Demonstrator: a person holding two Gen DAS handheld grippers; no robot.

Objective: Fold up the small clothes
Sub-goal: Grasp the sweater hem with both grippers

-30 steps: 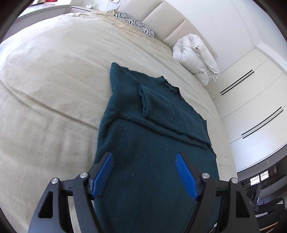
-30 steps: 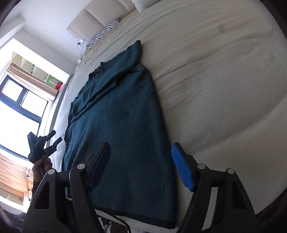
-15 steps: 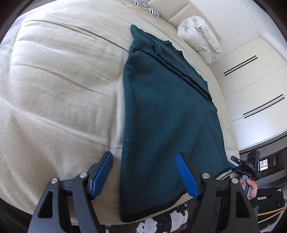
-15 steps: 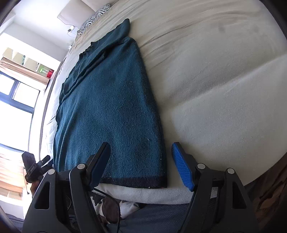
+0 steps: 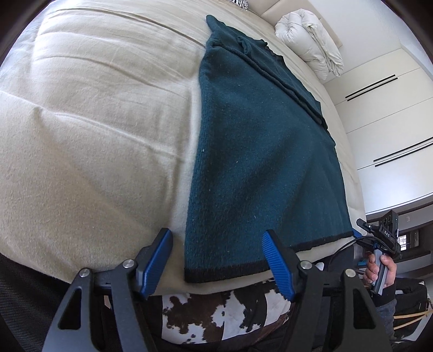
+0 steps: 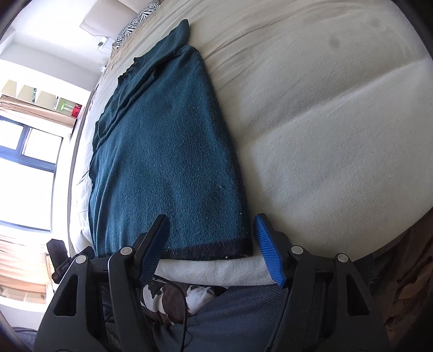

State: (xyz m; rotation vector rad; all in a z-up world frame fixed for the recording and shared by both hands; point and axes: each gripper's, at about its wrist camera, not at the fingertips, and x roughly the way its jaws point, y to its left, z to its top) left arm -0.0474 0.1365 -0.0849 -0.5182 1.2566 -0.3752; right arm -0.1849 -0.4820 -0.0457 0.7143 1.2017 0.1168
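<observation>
A dark teal knit sweater (image 5: 257,151) lies flat on the beige bed, sleeves folded in over the body, its black hem at the bed's near edge. It also shows in the right wrist view (image 6: 167,162). My left gripper (image 5: 217,261) is open and empty, straddling the hem's left corner. My right gripper (image 6: 212,247) is open and empty, straddling the hem's right corner. The right gripper also shows in the left wrist view (image 5: 379,238), beyond the hem's far end.
The beige bed cover (image 5: 94,121) spreads wide on both sides of the sweater. A rolled white duvet (image 5: 311,40) lies at the headboard. A zebra pillow (image 6: 135,24) lies near it. A cowhide rug (image 5: 216,314) shows below the bed edge. White wardrobes (image 5: 392,121) stand beyond.
Both grippers have pulled back from over the sweater's body to its hem at the bed's near edge. Both stay open and empty.
</observation>
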